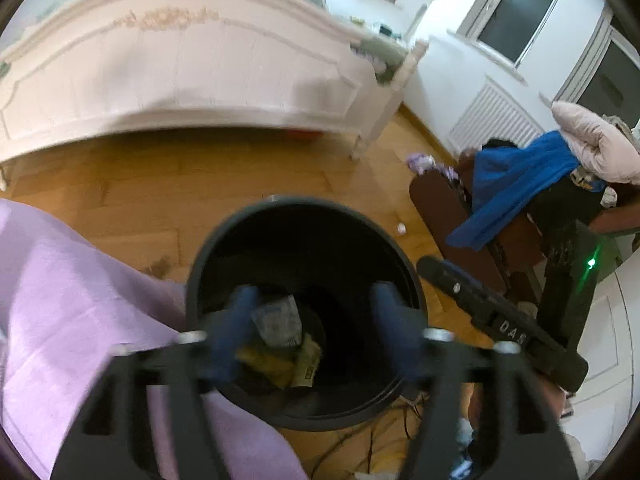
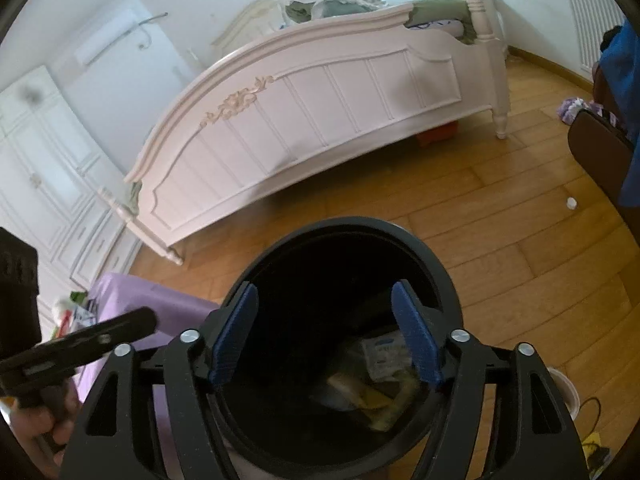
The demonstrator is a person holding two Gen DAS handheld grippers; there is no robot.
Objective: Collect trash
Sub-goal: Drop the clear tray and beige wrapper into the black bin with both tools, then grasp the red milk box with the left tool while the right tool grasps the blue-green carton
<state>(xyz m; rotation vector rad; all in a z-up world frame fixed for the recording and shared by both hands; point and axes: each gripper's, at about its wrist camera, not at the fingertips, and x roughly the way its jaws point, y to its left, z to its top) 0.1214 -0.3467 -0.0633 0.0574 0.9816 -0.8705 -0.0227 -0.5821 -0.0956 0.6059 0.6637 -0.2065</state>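
Bin (image 2: 344, 240) mouth lies open below — purple cloth (image 1: 60, 280) crowds its left, bare floor (image 2: 500, 240) beyond.

Black trash bin (image 2: 432, 260) holds white and yellow wrappers (image 2: 384, 376); blue gripper pads (image 2: 236, 336); pale pink footboard (image 2: 320, 112) with gilt floral carving; lilac cloth (image 1: 68, 296)

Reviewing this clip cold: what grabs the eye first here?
The black bin fills the lower middle of both views, with crumpled wrappers at its bottom. Both tools, left and right, hang open over its mouth with nothing between the pads. Behind it, a white bed stands on the wooden floor.
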